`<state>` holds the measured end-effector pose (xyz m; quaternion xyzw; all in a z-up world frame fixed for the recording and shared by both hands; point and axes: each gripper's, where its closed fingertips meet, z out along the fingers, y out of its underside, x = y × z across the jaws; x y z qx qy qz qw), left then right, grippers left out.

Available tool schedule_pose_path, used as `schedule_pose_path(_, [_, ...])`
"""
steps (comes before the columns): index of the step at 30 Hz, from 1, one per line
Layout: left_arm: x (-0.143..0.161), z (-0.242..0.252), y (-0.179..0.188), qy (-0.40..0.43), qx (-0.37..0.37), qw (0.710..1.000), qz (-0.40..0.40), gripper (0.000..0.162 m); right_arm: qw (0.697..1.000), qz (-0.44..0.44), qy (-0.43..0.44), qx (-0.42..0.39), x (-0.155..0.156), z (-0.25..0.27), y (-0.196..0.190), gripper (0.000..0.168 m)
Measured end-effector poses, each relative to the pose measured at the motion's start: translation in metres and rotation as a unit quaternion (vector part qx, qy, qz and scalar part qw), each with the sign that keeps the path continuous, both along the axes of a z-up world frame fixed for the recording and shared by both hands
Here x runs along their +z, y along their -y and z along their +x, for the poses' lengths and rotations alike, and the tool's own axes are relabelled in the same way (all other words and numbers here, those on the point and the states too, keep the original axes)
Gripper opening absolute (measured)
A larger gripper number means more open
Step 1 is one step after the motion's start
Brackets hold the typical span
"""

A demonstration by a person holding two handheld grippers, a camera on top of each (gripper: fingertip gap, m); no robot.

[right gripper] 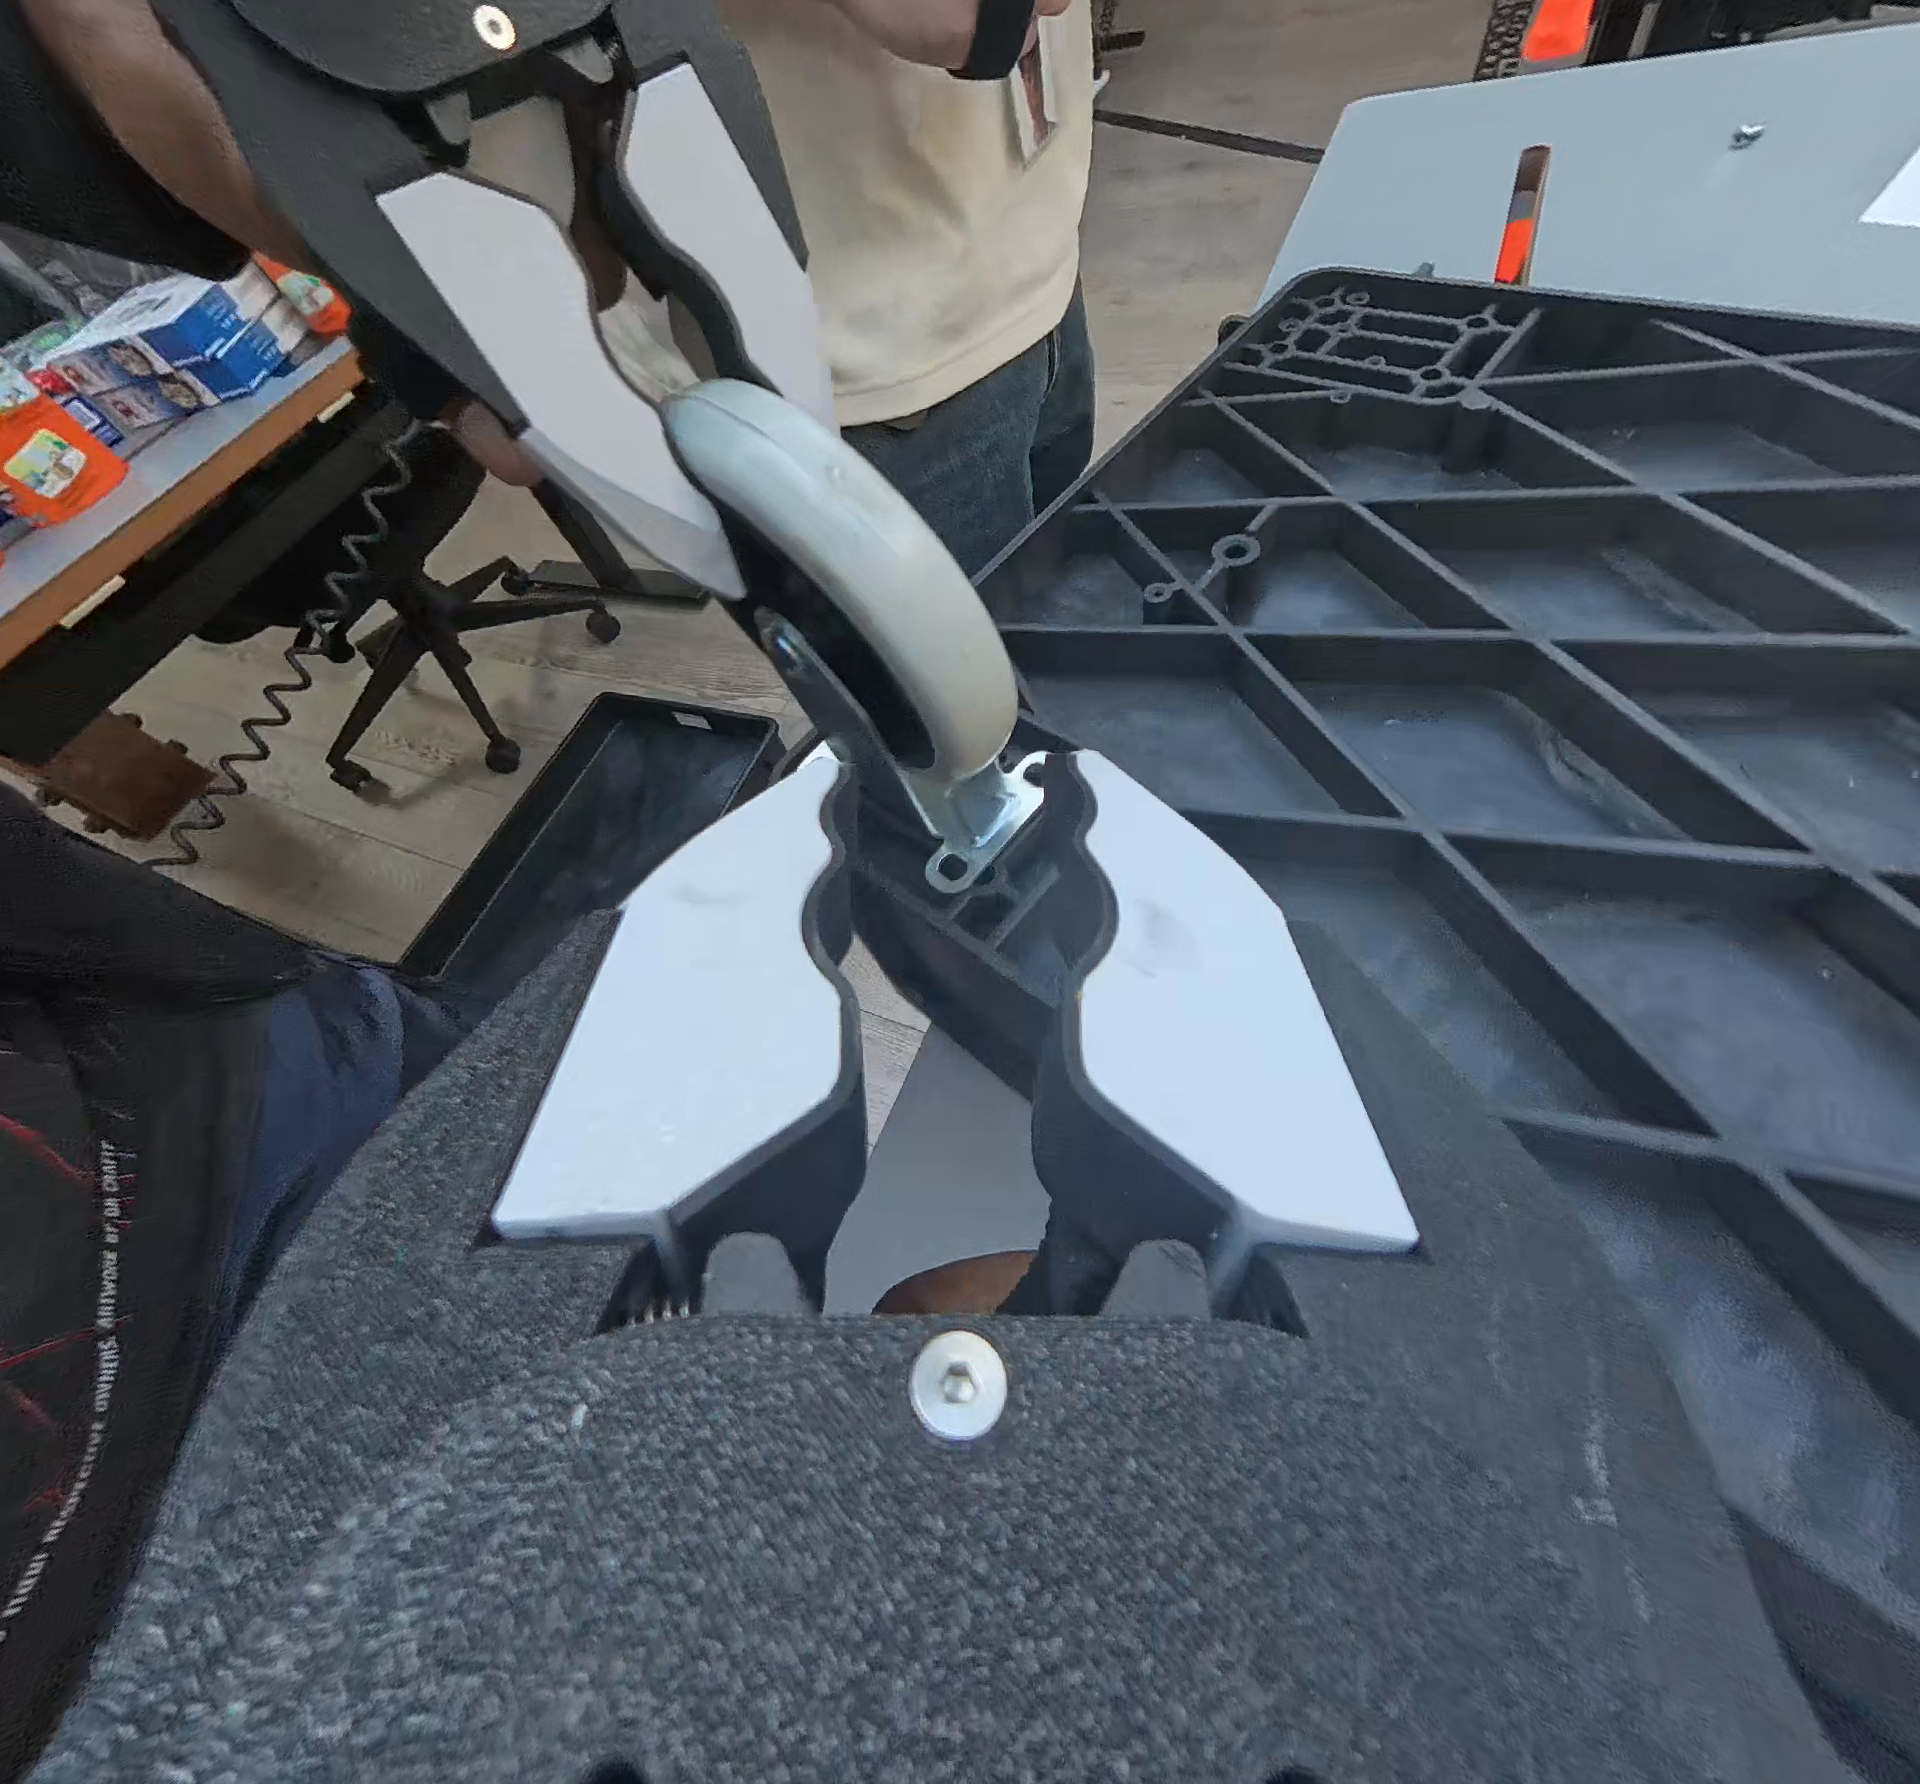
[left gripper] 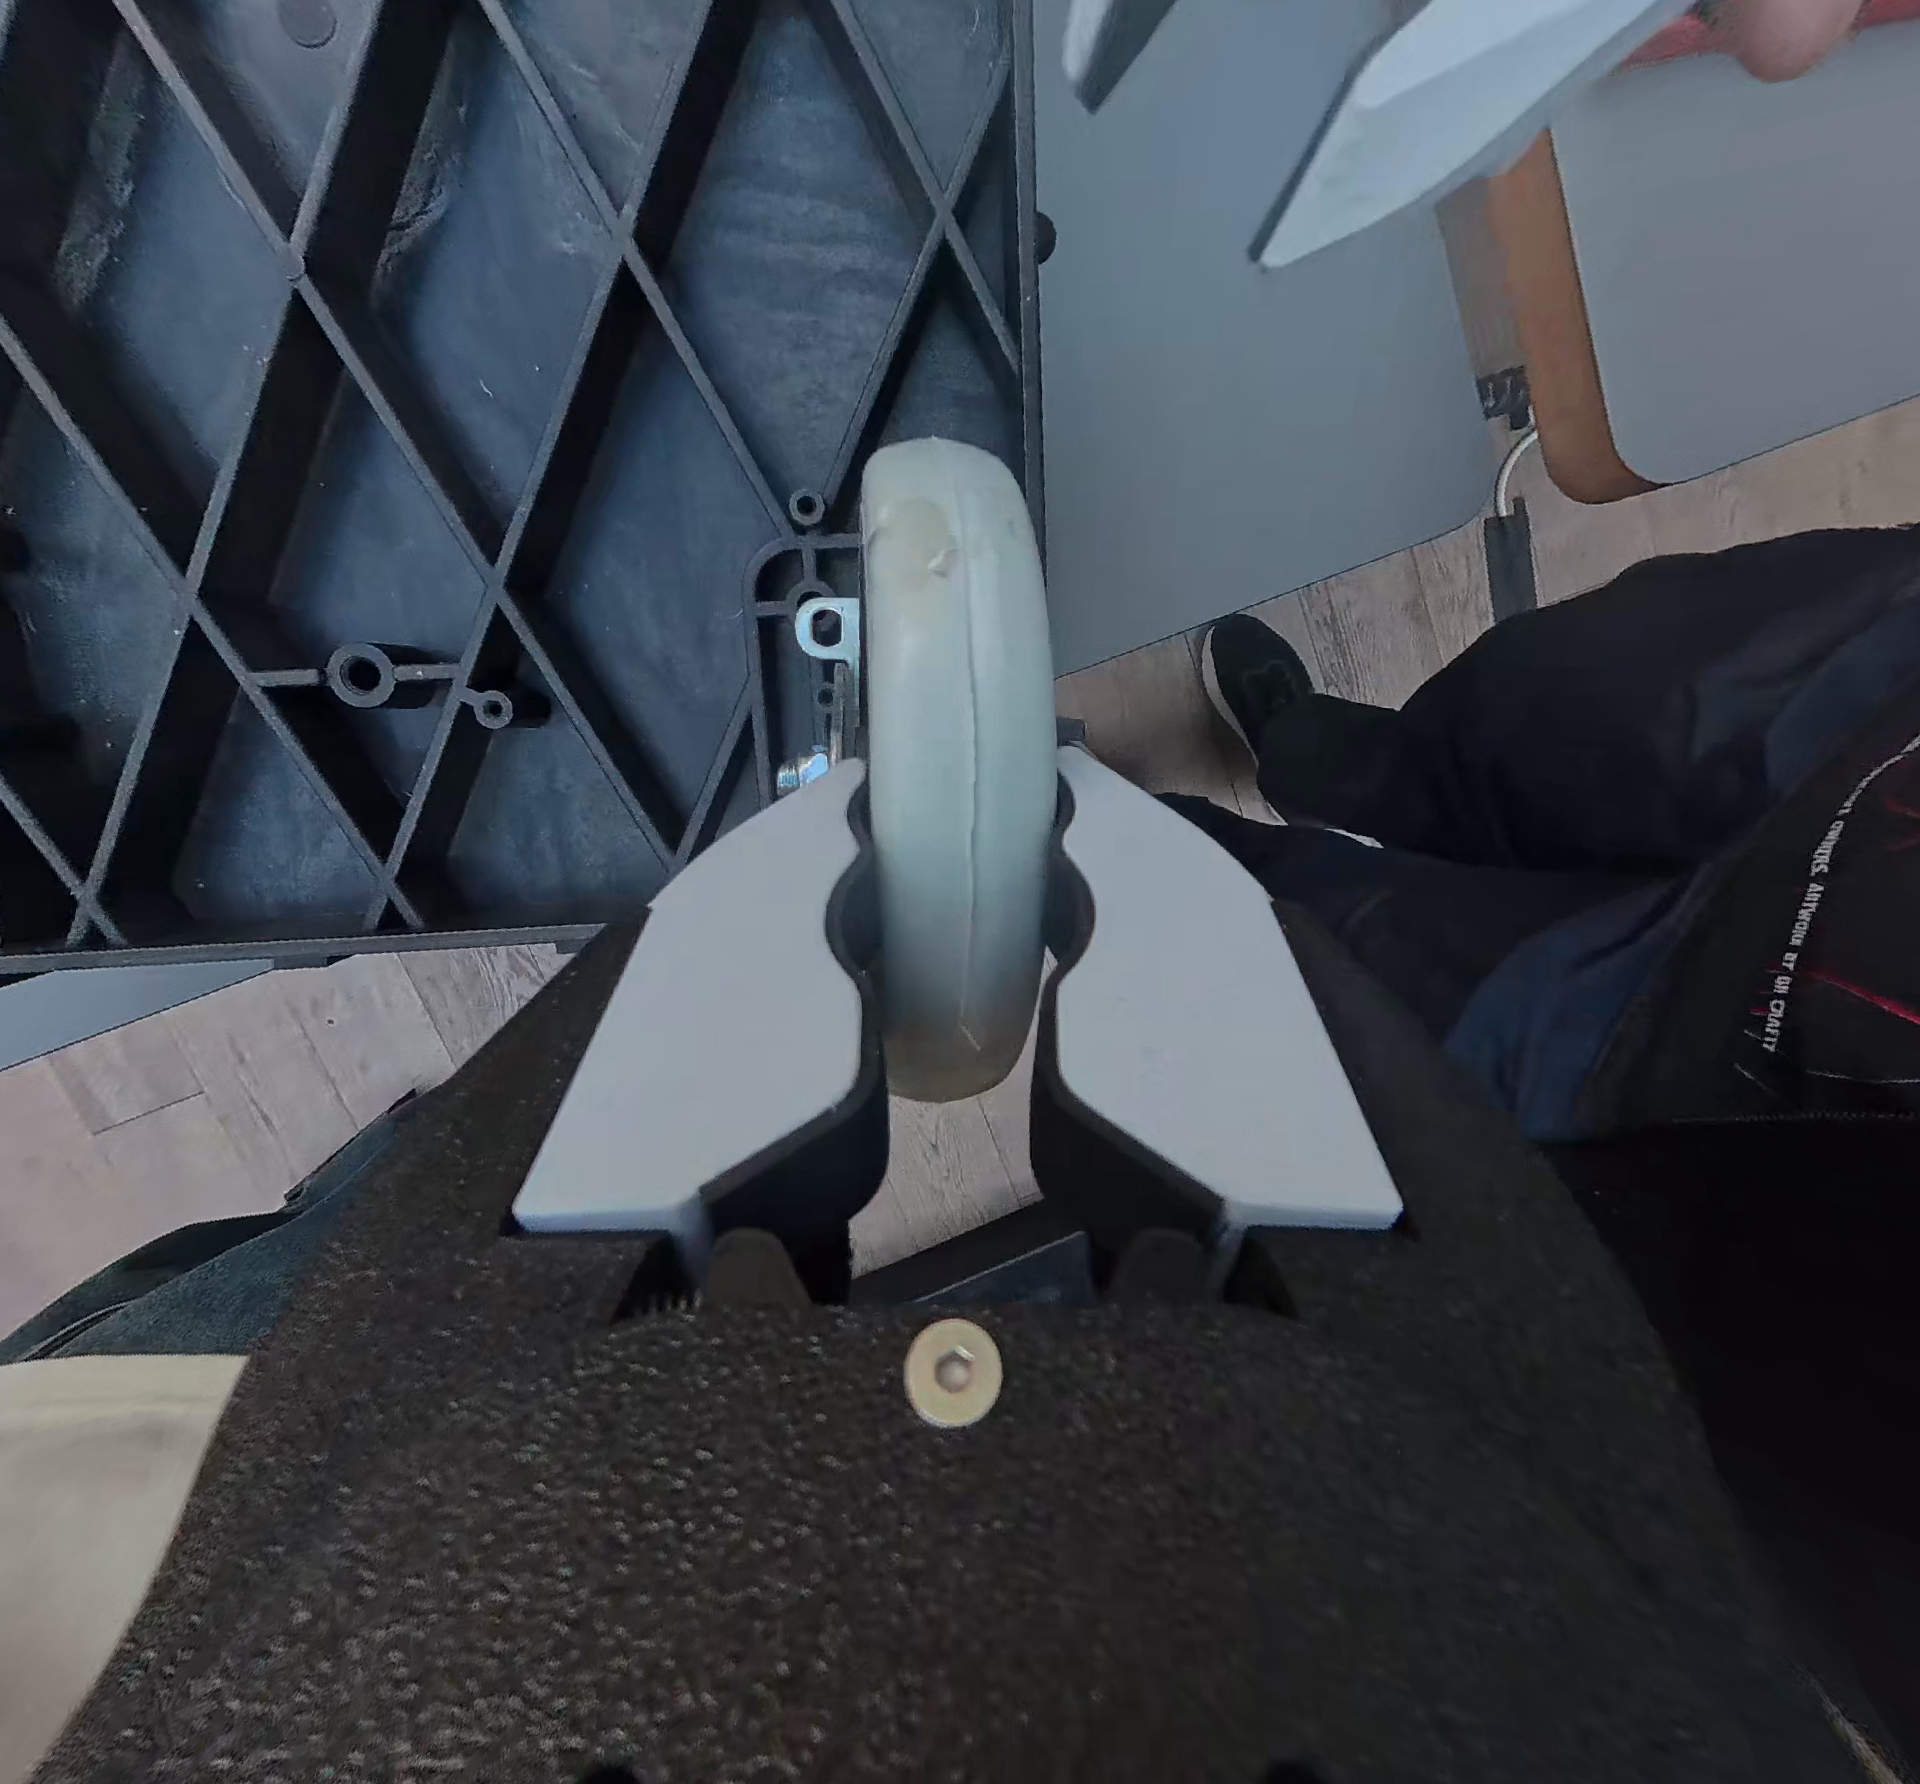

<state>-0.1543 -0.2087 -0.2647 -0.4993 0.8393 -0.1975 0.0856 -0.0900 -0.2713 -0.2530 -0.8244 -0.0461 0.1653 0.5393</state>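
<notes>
My left gripper (left gripper: 956, 778) is shut on a grey caster wheel (left gripper: 951, 674) and holds it upright at the corner of a black ribbed plastic platform (left gripper: 416, 384). In the right wrist view, the left gripper (right gripper: 758, 487) holds the wheel (right gripper: 883, 591) from above. The wheel's metal bracket (right gripper: 982, 820) rests on the corner of the platform (right gripper: 1455, 695). My right gripper (right gripper: 956, 763) is open and empty, with its tips either side of the bracket in that view. The left wrist view shows the right gripper (left gripper: 1174, 176) off to the right, apart from the wheel.
A black tray (right gripper: 623, 799) lies on the wooden floor beside the platform. An office chair (right gripper: 447, 612) and a table with boxes (right gripper: 156, 363) stand at the left. A person in a beige shirt (right gripper: 935, 228) stands behind. A grey panel (right gripper: 1610, 176) lies beyond the platform. A shoe (left gripper: 1257, 685) is near the platform's edge. Tip to tip, the grippers are about 10 cm apart.
</notes>
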Motion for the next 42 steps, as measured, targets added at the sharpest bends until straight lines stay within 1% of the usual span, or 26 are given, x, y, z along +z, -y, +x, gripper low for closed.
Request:
schedule_pose_path(3, [0.0, 0.001, -0.002, 0.001, 0.005, 1.0, -0.014, 0.028, 0.999, 0.003, -0.019, -0.026, -0.003, -0.01, 0.024, 0.034])
schedule_pose_path(6, [0.0, 0.003, -0.001, 0.022, 0.003, 0.999, -0.023, 0.028, 0.999, 0.006, -0.033, -0.042, -0.007, -0.023, 0.043, 0.033])
schedule_pose_path(11, [0.0, 0.006, 0.0, 0.047, 0.018, 0.998, -0.035, 0.028, 0.998, -0.004, -0.047, -0.043, -0.016, -0.046, 0.064, 0.033])
schedule_pose_path(19, [0.0, 0.008, -0.003, 0.065, 0.016, 0.998, -0.019, 0.028, 0.998, -0.016, -0.056, -0.038, -0.022, -0.068, 0.083, 0.032])
schedule_pose_path(26, [0.001, 0.009, -0.003, 0.073, -0.002, 0.997, 0.006, 0.028, 0.997, -0.024, -0.062, -0.038, -0.024, -0.085, 0.095, 0.032])
schedule_pose_path(31, [0.0, 0.01, -0.004, 0.071, 0.011, 0.997, 0.002, 0.029, 0.996, -0.035, -0.068, -0.036, -0.027, -0.098, 0.109, 0.032])
schedule_pose_path(33, [0.001, 0.013, -0.008, 0.081, 0.02, 0.996, 0.014, 0.03, 0.996, -0.038, -0.067, -0.037, -0.026, -0.103, 0.117, 0.032])
schedule_pose_path(36, [0.005, 0.013, -0.004, 0.084, 0.016, 0.996, -0.005, 0.036, 0.996, -0.039, -0.069, -0.049, -0.02, -0.107, 0.132, 0.033])
schedule_pose_path(38, [0.007, 0.013, -0.005, 0.079, 0.016, 0.997, -0.003, 0.038, 0.995, -0.035, -0.073, -0.066, -0.013, -0.106, 0.147, 0.034])
schedule_pose_path(42, [0.008, 0.011, -0.003, 0.071, 0.01, 0.997, -0.002, 0.04, 0.989, -0.037, -0.08, -0.121, -0.009, -0.095, 0.188, 0.036])
